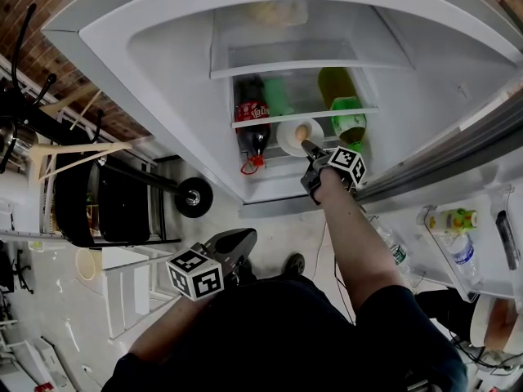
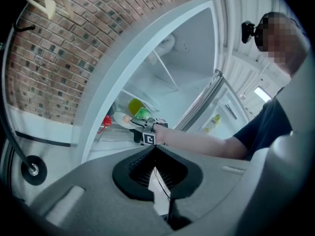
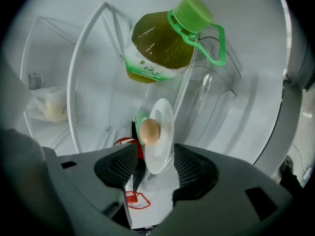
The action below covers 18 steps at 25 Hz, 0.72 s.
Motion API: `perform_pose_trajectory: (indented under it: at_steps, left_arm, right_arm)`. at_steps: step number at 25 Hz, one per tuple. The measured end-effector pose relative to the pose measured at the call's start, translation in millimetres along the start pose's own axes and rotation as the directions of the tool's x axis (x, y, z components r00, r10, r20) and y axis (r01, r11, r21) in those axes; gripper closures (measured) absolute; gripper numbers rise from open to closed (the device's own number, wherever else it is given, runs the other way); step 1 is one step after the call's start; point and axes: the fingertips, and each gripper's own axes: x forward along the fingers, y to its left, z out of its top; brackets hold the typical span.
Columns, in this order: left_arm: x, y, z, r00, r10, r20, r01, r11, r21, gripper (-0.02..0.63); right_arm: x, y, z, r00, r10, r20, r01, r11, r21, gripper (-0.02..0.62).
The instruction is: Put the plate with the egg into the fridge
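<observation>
Closest to me, the left gripper is hanging low by my waist, its marker cube facing up. Its jaws are pressed together at the tips and are carrying nothing. It is pointing toward the open fridge from well back.

My right forearm is stretching forward into the fridge. At its end the right gripper is sitting with its jaws spread apart. The near rim of the plate is lying between them. One pad is showing right against the plate's edge. On the egg's side a dark sliver of the cola bottle is showing between the other pad and the plate, so the jaws are not clamping it.

The plate is lying inside the fridge's lower compartment. The egg is sitting on its upper face, toward the middle. I cannot tell whether the plate is bearing fully on the shelf.

In the head view the cola bottle is lying just left of the plate. A yellow-green bottle with a green cap and loop handle is showing just to the right, its cap pointing toward the opening.

Farther in, a pale bag is resting on another shelf. Off to my right, the door rack is holding a small bottle.
</observation>
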Motion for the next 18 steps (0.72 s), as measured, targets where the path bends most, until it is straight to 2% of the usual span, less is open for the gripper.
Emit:
perform_pose_trajectory:
  at_steps: [8,10,12,14,18]
  left_arm:
    - [2,-2,-1,1.0,-0.007,-0.001,0.007,1.0,-0.003,0.6]
    - [3,-2,-2,1.0,-0.011,-0.005,0.011,1.0,-0.009,0.6]
    - [4,-4,-3,1.0,-0.017,-0.008,0.017,1.0,-0.009,0.6]
    - [5,-6,-3,1.0,-0.023,-0.011,0.023,1.0,-0.005,0.6]
    - [6,-8,-5,0.999,-0.026,-0.019,0.026,1.0,-0.008,0.6]
  right_arm:
    - [-18,-8,-13,1.0,0.014,-0.014,-0.014,1.0,0.005,0.374]
    - [-23,-7,-18,1.0,0.014,-0.011,-0.014,1.0,-0.001,0.404]
    - [-28,-8,-18,1.0,-0.007,0.005,0.007,1.0,-0.024,0.497]
    - [-31,-10,-15,0.999,-0.023,0.025,0.024,0.999,-0.038,0.554]
    - [-28,-10,-7,0.999,-0.018,0.05,0.02,0.999,-0.04,0.578]
